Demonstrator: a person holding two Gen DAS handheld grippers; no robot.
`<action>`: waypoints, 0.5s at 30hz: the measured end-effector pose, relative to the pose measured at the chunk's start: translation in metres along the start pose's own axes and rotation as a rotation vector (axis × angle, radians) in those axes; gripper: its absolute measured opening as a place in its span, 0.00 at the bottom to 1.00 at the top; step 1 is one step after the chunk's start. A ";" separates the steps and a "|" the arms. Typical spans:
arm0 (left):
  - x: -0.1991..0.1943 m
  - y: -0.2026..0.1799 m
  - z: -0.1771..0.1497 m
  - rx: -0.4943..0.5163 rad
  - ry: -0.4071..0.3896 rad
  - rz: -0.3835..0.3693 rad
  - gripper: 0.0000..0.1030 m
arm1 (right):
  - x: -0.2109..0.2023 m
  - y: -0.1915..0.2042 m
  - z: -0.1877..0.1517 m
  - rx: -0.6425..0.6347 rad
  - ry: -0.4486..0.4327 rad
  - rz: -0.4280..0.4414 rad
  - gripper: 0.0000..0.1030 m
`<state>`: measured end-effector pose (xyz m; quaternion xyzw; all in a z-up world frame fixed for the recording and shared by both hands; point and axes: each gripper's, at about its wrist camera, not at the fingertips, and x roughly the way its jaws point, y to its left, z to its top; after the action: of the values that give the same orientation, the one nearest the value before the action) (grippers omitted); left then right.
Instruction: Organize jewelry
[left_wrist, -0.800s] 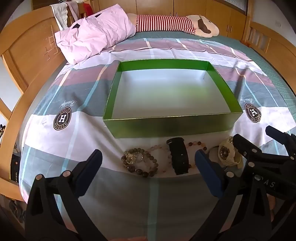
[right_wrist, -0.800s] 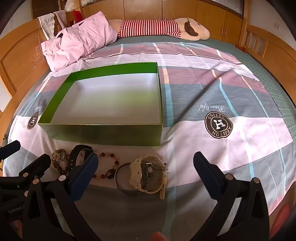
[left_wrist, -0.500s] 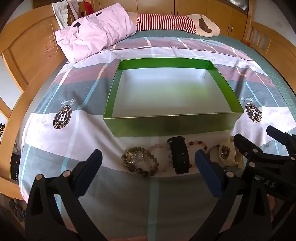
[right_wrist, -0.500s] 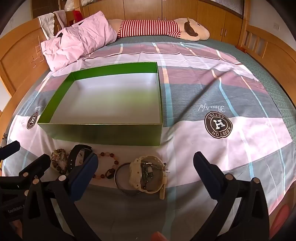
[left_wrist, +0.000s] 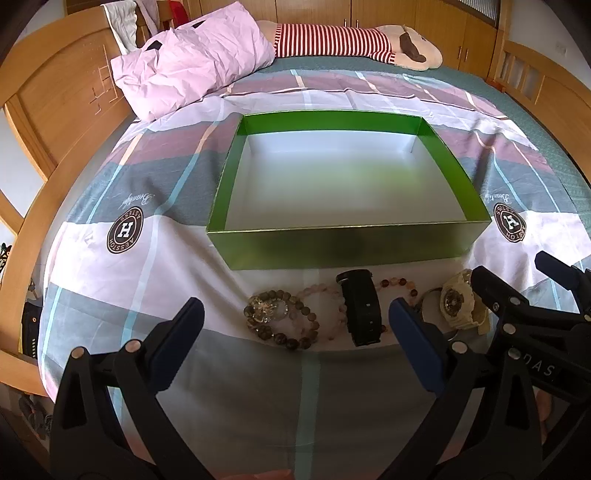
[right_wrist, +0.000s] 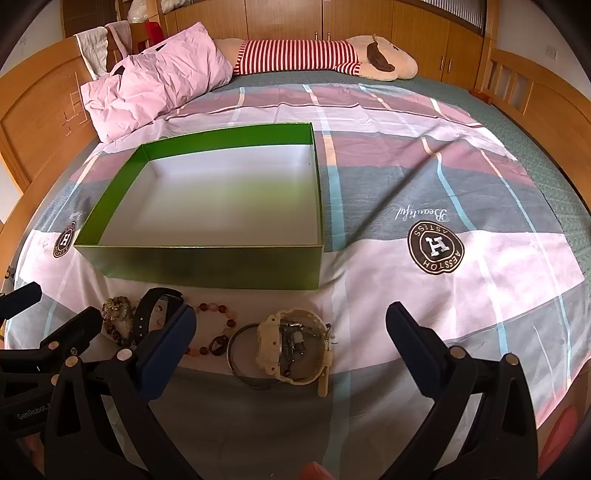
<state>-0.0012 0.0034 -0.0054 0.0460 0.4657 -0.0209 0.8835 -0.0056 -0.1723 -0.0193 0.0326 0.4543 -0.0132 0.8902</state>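
Observation:
An empty green box (left_wrist: 343, 251) (right_wrist: 207, 266) with a white floor sits on the bed. In front of its near wall lies a row of jewelry: a dark beaded bracelet (left_wrist: 280, 319) (right_wrist: 118, 321), a pink beaded bracelet (left_wrist: 328, 314), a black watch (left_wrist: 362, 312) (right_wrist: 151, 310), an amber beaded bracelet (right_wrist: 216, 328), a thin metal bangle (right_wrist: 240, 354) and a cream watch (left_wrist: 458, 304) (right_wrist: 291, 347). My left gripper (left_wrist: 295, 325) hovers open above the beaded bracelets. My right gripper (right_wrist: 290, 332) hangs open over the cream watch. Nothing is held.
A checked bedsheet (right_wrist: 424, 184) covers the bed. A pink pillow (left_wrist: 192, 59) and a striped plush toy (left_wrist: 332, 37) lie at the far end. A wooden bed frame (left_wrist: 51, 107) rises at the left and a wooden rail (right_wrist: 517, 85) at the right.

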 end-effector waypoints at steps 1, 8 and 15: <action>0.002 -0.001 0.001 -0.002 0.005 0.001 0.98 | 0.000 0.000 0.000 0.000 -0.002 0.000 0.99; 0.001 0.000 -0.001 -0.003 0.008 0.000 0.98 | -0.002 0.003 -0.001 0.001 -0.013 0.002 0.99; 0.003 0.002 -0.001 -0.003 0.010 0.000 0.98 | 0.000 0.002 -0.001 0.002 -0.008 0.000 0.99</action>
<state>-0.0006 0.0054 -0.0084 0.0448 0.4703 -0.0199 0.8811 -0.0068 -0.1702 -0.0199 0.0336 0.4507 -0.0138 0.8920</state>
